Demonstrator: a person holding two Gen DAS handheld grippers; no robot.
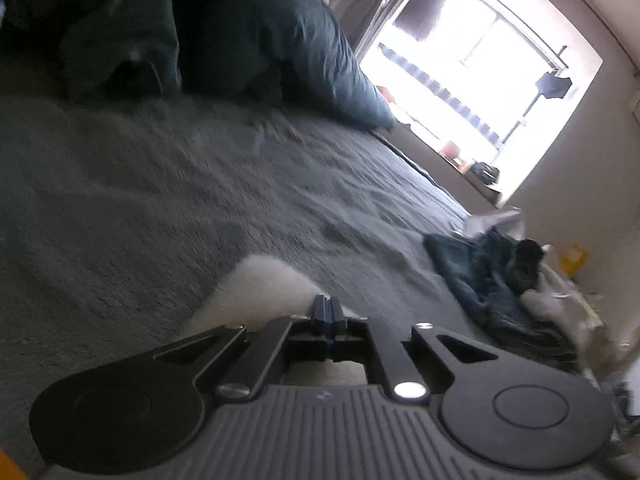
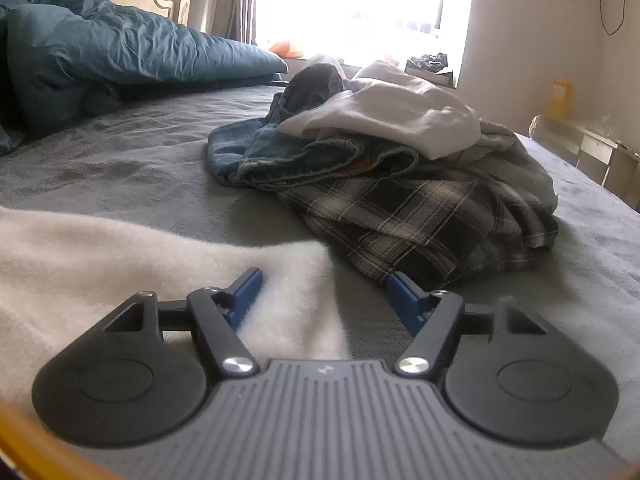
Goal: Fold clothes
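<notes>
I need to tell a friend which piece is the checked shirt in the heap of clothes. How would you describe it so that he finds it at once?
Start from the grey bed cover and look at the heap of clothes lying on it in front of the bright window. The plaid shirt is the lowest, nearest piece, under the blue jeans and the white garment. It alone has a dark checked pattern with pale lines.

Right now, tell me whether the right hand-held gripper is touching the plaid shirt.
Apart. The right wrist view shows the right hand-held gripper open over the white fleece, with grey blanket visible before the plaid shirt.
</notes>
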